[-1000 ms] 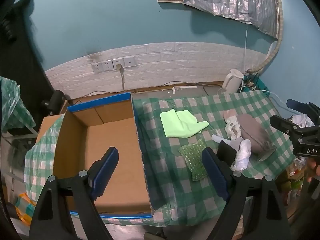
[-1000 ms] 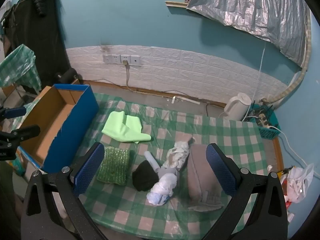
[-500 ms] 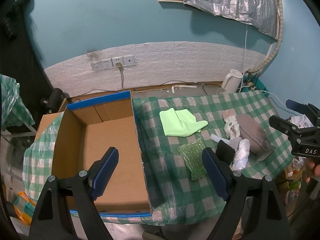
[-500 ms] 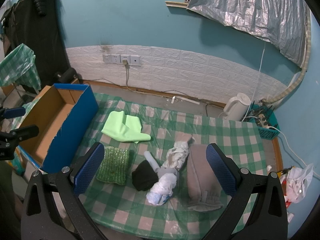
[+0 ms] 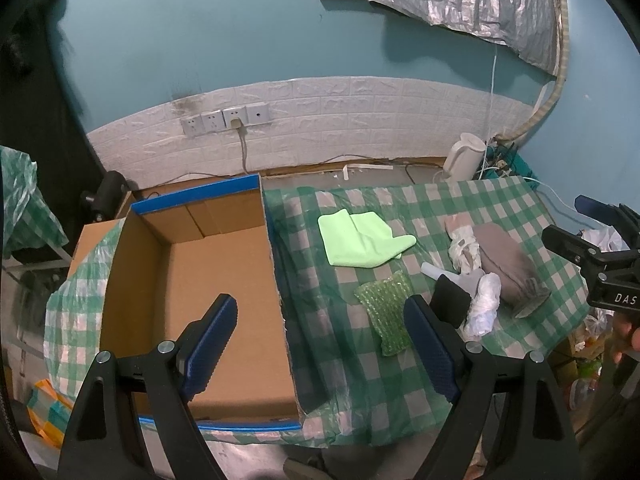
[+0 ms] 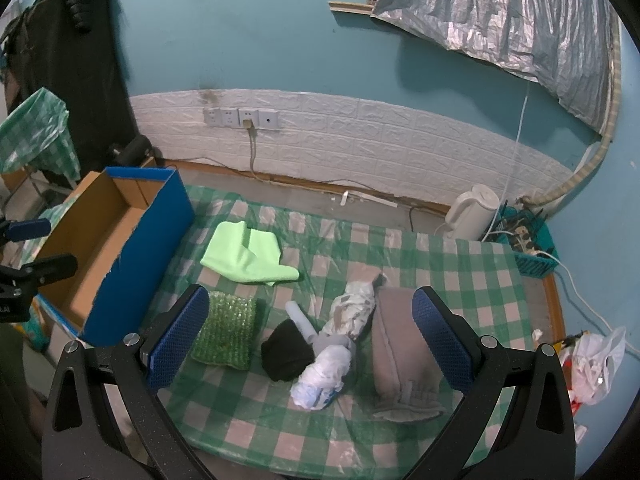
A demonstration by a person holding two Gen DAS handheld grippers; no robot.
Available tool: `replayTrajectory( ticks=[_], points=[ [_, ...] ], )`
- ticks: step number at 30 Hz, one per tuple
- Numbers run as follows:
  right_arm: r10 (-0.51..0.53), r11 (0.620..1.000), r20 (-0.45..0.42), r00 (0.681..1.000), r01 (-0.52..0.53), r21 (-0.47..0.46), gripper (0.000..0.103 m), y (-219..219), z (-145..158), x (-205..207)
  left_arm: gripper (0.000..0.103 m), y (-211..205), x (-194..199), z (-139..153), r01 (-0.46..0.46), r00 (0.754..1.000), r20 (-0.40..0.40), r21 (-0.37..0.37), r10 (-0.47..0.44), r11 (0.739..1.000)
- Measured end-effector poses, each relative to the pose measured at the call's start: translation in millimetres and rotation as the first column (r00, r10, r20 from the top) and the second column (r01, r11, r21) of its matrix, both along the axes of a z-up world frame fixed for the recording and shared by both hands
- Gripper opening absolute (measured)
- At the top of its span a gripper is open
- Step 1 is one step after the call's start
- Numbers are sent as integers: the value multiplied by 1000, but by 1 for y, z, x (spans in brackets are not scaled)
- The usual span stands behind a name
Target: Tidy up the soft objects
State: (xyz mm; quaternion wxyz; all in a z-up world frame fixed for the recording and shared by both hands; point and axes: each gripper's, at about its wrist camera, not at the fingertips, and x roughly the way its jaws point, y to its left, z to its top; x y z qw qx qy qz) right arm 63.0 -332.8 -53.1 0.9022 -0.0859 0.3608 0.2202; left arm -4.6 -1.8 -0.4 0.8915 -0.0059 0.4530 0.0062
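From the left wrist, the left gripper (image 5: 320, 334) hangs released over the cardboard box (image 5: 224, 280), hardly shifted from a second ago. From the right wrist, the right gripper (image 6: 310, 338) hovers released above the soft objects: green sponge (image 6: 226, 330), seemingly black sock (image 6: 288, 350), grey cloth (image 6: 400, 348), unchanged.

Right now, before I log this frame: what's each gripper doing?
Left gripper: open, holding nothing, above the cardboard box.
Right gripper: open, holding nothing, above the soft items on the table.
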Motion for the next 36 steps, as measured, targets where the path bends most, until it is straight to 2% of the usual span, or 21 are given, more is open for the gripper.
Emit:
replayTrajectory(
  ticks=[36],
  points=[
    [0,1000,-2,1000,0,-2,101,-1,0,0,87,0,1,-1,2,1000,-6,-5,-2,1000]
  ],
)
